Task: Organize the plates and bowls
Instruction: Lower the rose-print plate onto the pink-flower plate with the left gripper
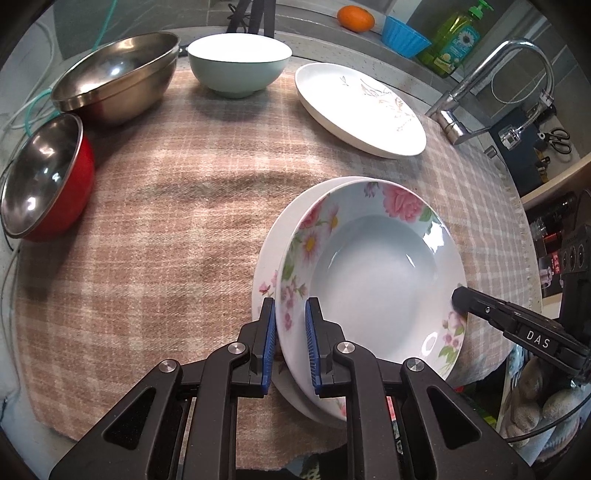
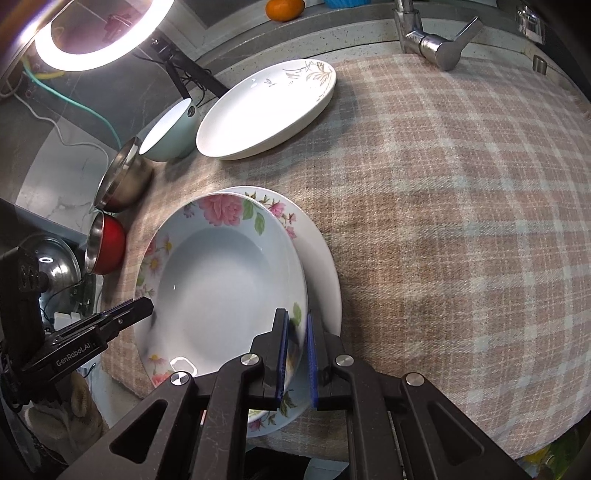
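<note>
A deep plate with pink flowers (image 1: 369,277) (image 2: 221,277) lies slightly offset over a second flowered plate (image 1: 266,266) (image 2: 321,266) on the plaid cloth (image 1: 166,221). I cannot tell whether the two touch. My left gripper (image 1: 290,325) is shut on the deep plate's near-left rim. My right gripper (image 2: 296,332) is shut on the opposite rim. Each gripper shows in the other's view, the right gripper (image 1: 460,295) at the plate's right edge and the left gripper (image 2: 146,308) at its left edge.
Stacked steel bowls (image 1: 118,74), a red bowl (image 1: 48,177) and a mint bowl (image 1: 238,62) stand along the cloth's far left. A white plate with a gold pattern (image 1: 362,110) lies at the back right, near the faucet (image 1: 498,81). An orange (image 1: 355,17) and a blue cup (image 1: 404,37) sit behind.
</note>
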